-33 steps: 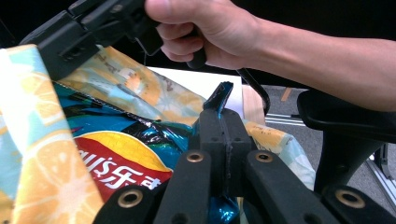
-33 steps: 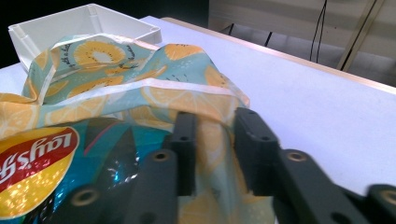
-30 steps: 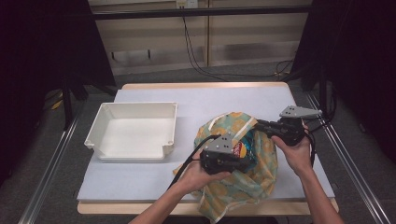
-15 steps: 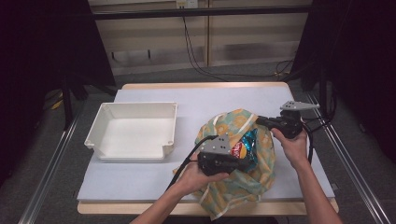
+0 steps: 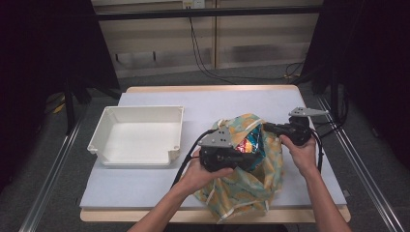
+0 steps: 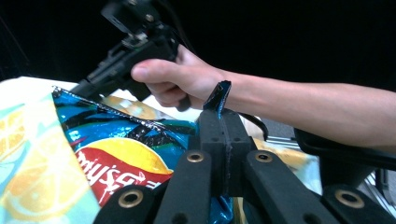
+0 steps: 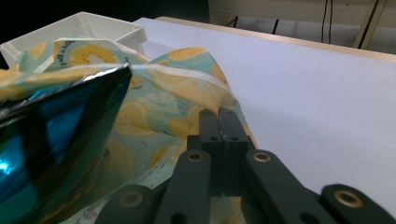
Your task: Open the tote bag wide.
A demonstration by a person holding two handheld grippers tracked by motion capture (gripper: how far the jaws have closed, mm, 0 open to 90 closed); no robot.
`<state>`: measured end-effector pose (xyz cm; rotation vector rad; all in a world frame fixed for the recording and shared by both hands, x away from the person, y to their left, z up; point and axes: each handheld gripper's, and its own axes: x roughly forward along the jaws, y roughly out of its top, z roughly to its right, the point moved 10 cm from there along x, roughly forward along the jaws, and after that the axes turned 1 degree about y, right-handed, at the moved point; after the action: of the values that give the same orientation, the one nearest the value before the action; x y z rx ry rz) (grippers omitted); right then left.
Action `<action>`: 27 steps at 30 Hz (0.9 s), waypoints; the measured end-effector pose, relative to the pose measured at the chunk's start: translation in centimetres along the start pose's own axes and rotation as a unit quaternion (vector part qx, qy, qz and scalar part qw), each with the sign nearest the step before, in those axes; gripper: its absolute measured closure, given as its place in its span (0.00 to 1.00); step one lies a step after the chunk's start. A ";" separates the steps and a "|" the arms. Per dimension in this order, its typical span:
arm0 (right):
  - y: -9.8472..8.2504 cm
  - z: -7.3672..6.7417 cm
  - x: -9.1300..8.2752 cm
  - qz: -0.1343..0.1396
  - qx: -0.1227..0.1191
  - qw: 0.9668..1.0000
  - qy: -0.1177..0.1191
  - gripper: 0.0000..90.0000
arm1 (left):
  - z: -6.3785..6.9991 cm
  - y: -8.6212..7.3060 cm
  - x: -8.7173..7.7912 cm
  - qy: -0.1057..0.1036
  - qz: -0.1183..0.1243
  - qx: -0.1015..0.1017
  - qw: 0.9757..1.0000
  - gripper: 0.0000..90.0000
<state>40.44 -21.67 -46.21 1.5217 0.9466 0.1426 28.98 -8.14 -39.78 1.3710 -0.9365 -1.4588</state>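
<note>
On the right half of the table (image 5: 159,186), the left gripper (image 6: 223,100) pinches the chip bag (image 5: 251,145) edge; right gripper (image 7: 223,116) clamps the bag's (image 5: 241,193) fabric rim, near the tray (image 5: 138,137)

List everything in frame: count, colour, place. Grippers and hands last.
table: 1, pale grey top with wood edge, centre of the high view
tray: 1, white, open-topped, left half of the table
cloth bag: 1, teal and yellow lemon print, front right of the table, mouth held by both grippers
chip bag: 1, shiny blue with a red and yellow logo, in the mouth of the cloth bag
cables: several, black, on the floor behind the table
left gripper: 1, black, jaws shut on a corner of the chip bag
right gripper: 1, black, jaws shut on the cloth bag's edge
hands: 2, one on each gripper, forearms coming in from the bottom of the high view
</note>
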 end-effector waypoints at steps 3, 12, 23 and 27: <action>0.0 0.0 0.0 -0.003 -0.002 1.000 0.000 1.00 | -0.7 0.6 -0.3 0.003 0.008 -0.006 1.000 1.00; 0.0 -0.6 0.6 -0.008 -0.006 1.000 0.006 1.00 | -2.2 1.8 -0.4 0.019 0.021 -0.022 0.999 1.00; 0.6 -1.0 0.7 -0.007 -0.014 1.000 0.007 1.00 | -3.2 4.2 -1.2 0.021 0.050 -0.021 0.998 1.00; 0.8 -1.1 0.8 -0.006 -0.017 1.000 0.009 1.00 | -3.5 4.9 -1.4 0.021 0.059 -0.022 0.998 1.00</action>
<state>40.68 -20.24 -45.58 1.4858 0.9617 0.1630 32.97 -8.13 -35.06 1.2877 -0.9379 -1.3483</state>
